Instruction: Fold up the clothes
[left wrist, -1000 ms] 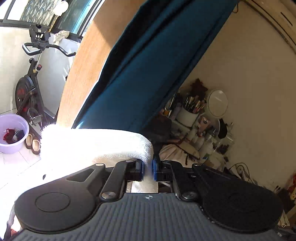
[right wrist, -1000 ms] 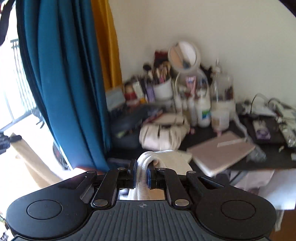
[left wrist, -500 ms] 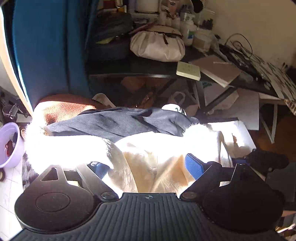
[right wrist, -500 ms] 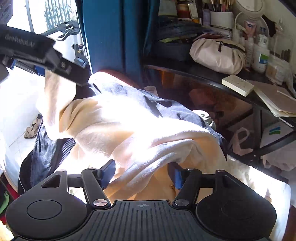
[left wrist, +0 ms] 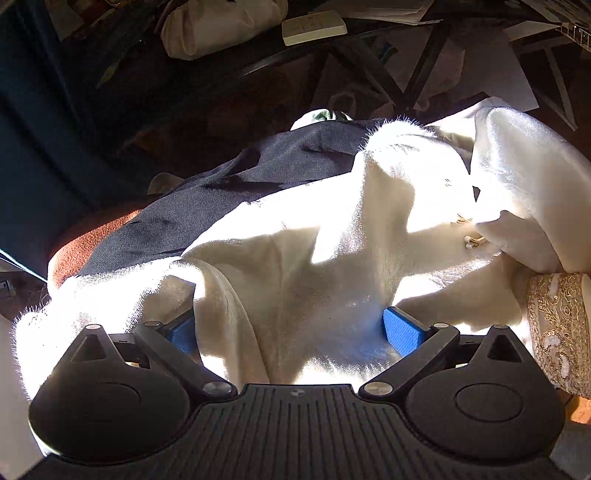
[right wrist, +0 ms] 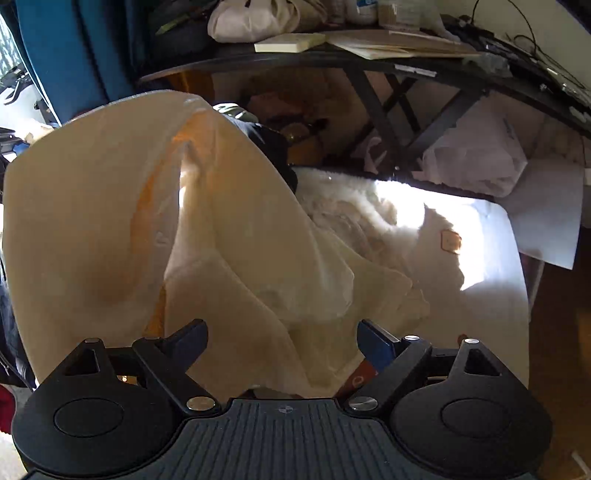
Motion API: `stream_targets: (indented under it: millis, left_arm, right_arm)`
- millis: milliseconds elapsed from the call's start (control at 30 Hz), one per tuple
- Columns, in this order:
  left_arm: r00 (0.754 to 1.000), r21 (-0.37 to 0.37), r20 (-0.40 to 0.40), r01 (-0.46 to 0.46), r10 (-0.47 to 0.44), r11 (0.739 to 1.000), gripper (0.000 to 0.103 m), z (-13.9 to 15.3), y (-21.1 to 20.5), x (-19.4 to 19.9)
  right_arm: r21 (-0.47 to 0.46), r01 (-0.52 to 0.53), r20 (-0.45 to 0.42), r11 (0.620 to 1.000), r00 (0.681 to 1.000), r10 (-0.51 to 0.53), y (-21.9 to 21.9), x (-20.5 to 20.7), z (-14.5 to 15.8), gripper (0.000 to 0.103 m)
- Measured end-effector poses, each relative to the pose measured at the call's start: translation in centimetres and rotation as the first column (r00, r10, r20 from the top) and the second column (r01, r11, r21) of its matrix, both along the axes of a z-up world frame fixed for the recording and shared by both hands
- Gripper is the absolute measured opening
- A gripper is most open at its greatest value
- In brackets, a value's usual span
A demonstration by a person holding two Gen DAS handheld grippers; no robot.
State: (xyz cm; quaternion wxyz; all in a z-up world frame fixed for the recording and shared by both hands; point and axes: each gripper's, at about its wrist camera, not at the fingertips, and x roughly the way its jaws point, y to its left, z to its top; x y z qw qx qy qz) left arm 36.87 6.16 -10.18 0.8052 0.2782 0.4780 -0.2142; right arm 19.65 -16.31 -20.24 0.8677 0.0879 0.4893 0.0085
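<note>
Both grippers have dropped from curtain height to the pile within a second, and the jaws that were pinching a rolled white edge now stand spread wide on each side. Cream fleece garment (left wrist: pixel 295 258) lies heaped in hard sunlight directly under the left gripper (left wrist: pixel 291 334), draped over a navy cloth (left wrist: pixel 229 192) and a rust-coloured cushion (left wrist: pixel 85 247); its fabric bulges between the blue pads (left wrist: pixel 402 330) but nothing is clamped. From the right gripper (right wrist: pixel 282 339), jaws likewise apart, the same pale garment (right wrist: pixel 110 206) billows on the left, with a white fluffy cloth (right wrist: pixel 354 210) spread in the sun beyond it.

Judging by the loose heap, the step in hand is a fresh grab before the next fold. It would go best if each gripper closed on a single clean edge or corner rather than a bunched ridge, the two holds well apart, so the cloth can be drawn flat.

Behind, a dark desk (right wrist: pixel 369 59) carries a beige drawstring pouch (right wrist: pixel 258 18), its contents hidden, beside a pale notepad (right wrist: pixel 291 42) and papers. An embroidered gold band (left wrist: pixel 557 328) edges the left view.
</note>
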Motion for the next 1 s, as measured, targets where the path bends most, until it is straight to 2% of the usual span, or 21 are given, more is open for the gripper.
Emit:
stream_targets:
  millis: [33,100,167,200,267,333,367,433,533,600,633,700,733,767,833,900,933,1000]
  left_arm:
    - [1.0,-0.001,0.001,-0.006,0.006,1.0,0.1,-0.1,-0.1,0.1]
    - [1.0,-0.004,0.01,-0.019,0.019,1.0,0.091,0.1,-0.2,0.1]
    - [0.999,-0.007,0.023,-0.043,0.043,0.999,0.068,0.6,0.0,0.1]
    - [0.998,-0.013,0.028,-0.058,0.058,0.998,0.061,1.0,0.2,0.1]
    - [0.995,-0.042,0.026,-0.091,0.092,0.995,0.038,2.0,0.8,0.2]
    - [0.993,-0.088,0.015,-0.119,0.121,0.989,0.023,3.2,1.5,0.1]
    - [0.991,-0.113,0.009,-0.129,0.131,0.985,0.017,3.9,1.7,-0.1]
    - [0.991,-0.161,0.005,-0.132,0.135,0.978,0.014,5.1,2.1,-0.6]
    - [0.992,-0.196,0.009,-0.123,0.128,0.973,0.014,6.2,2.3,-1.4]
    - [0.991,-0.198,0.006,-0.126,0.13,0.972,0.014,6.1,2.4,-1.6]
    - [0.992,-0.193,0.001,-0.127,0.129,0.973,0.015,5.9,2.5,-1.6]
    - [0.992,-0.151,-0.013,-0.123,0.122,0.981,0.024,5.0,2.3,-1.6]
    - [0.993,-0.114,-0.012,-0.114,0.114,0.987,0.038,4.5,1.9,-1.5]
    - [0.995,-0.066,-0.008,-0.098,0.098,0.993,0.058,3.9,1.4,-1.6]
    - [0.999,-0.007,0.006,-0.049,0.049,0.999,0.081,2.9,0.5,-2.0]
    - [1.0,0.045,0.019,-0.007,0.006,0.999,0.087,1.9,-0.4,-2.3]
    - [1.0,0.071,0.016,0.004,-0.006,0.997,0.089,1.3,-0.8,-2.2]
    - [1.0,0.105,0.013,0.005,-0.006,0.995,0.092,0.2,-1.3,-1.8]
  right_arm:
    - [-0.002,0.014,-0.016,1.0,1.0,-0.014,-0.6,-0.5,-0.8,0.086]
    - [0.02,-0.002,-0.012,1.0,1.0,0.002,-0.2,-0.4,-1.9,0.086]
    - [0.037,-0.029,-0.002,0.999,1.0,0.029,0.5,0.2,-3.0,0.088]
    - [0.045,-0.042,0.004,0.998,0.999,0.042,0.8,0.5,-3.5,0.089]
    - [0.05,-0.063,0.007,0.997,0.998,0.063,1.6,1.7,-4.4,0.092]
    - [0.075,-0.065,-0.016,0.995,0.998,0.066,2.2,3.0,-5.4,0.095]
    - [0.096,-0.06,-0.034,0.994,0.997,0.064,2.3,3.6,-5.9,0.096]
    - [0.144,-0.055,-0.064,0.988,0.996,0.065,2.3,4.3,-6.3,0.094]
    - [0.216,-0.072,-0.068,0.974,0.994,0.088,2.0,4.1,-5.4,0.077]
    - [0.247,-0.111,-0.024,0.963,0.992,0.12,1.5,3.1,-4.2,0.079]
    - [0.268,-0.124,0.003,0.956,0.992,0.127,1.2,2.6,-3.7,0.085]
    - [0.319,-0.134,0.061,0.938,0.991,0.121,0.4,1.3,-2.9,0.095]
    - [0.33,-0.135,0.067,0.934,0.991,0.12,0.2,1.1,-2.8,0.098]
    - [0.328,-0.134,0.062,0.935,0.991,0.12,0.1,1.0,-2.9,0.098]
    - [0.31,-0.132,0.055,0.941,0.991,0.121,0.4,1.2,-3.6,0.098]
    - [0.308,-0.13,0.056,0.943,0.991,0.118,0.9,1.6,-4.2,0.098]
    - [0.314,-0.128,0.056,0.941,0.992,0.116,1.3,1.9,-4.7,0.102]
    - [0.32,-0.132,0.052,0.938,0.991,0.122,2.3,2.7,-5.6,0.102]
